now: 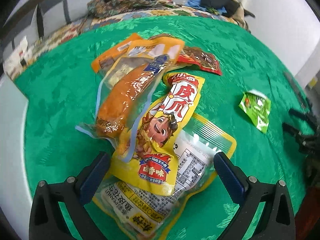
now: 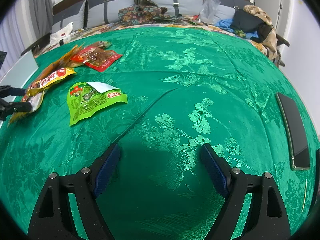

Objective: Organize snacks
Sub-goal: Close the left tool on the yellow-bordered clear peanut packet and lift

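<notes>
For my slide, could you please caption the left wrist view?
Open left gripper straddles a pile of overlapping snack packets on green cloth.

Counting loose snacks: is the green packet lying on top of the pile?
No, the green packet lies alone on the green cloth, apart from the pile.

A bed spread with a green brocade cover [image 2: 180, 70] carries the things. At the right-wrist view's upper left lie a red packet [image 2: 100, 58], a yellow packet [image 2: 50, 79] and a green packet [image 2: 92, 100]; a dark phone [image 2: 294, 128] lies at the right edge.
</notes>
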A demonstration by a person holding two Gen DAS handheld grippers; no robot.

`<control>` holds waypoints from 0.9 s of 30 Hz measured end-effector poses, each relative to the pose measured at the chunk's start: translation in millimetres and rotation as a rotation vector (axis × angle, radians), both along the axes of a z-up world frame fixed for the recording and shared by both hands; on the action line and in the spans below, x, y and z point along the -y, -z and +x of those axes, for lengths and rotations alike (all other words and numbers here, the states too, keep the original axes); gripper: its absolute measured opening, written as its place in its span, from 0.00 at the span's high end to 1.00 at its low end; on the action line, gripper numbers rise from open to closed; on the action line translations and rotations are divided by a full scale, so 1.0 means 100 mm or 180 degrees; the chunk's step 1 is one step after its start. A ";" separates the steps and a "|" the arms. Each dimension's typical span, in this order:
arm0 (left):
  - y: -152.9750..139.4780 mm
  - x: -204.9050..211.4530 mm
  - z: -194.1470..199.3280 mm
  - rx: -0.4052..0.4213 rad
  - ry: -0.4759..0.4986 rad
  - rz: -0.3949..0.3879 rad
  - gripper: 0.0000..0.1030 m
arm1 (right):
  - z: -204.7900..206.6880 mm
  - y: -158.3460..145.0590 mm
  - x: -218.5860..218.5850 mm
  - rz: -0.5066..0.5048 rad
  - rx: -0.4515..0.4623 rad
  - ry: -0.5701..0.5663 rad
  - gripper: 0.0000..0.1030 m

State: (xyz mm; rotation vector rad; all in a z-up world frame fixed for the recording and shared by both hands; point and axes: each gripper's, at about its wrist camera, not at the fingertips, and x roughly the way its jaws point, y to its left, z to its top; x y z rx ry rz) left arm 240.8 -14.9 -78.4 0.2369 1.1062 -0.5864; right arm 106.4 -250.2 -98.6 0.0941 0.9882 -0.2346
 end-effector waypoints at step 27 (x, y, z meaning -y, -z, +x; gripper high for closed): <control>0.07 0.37 -0.71 -0.0292 0.0621 0.0337 0.16 | 0.00 0.00 0.00 -0.0004 -0.0003 0.0003 0.16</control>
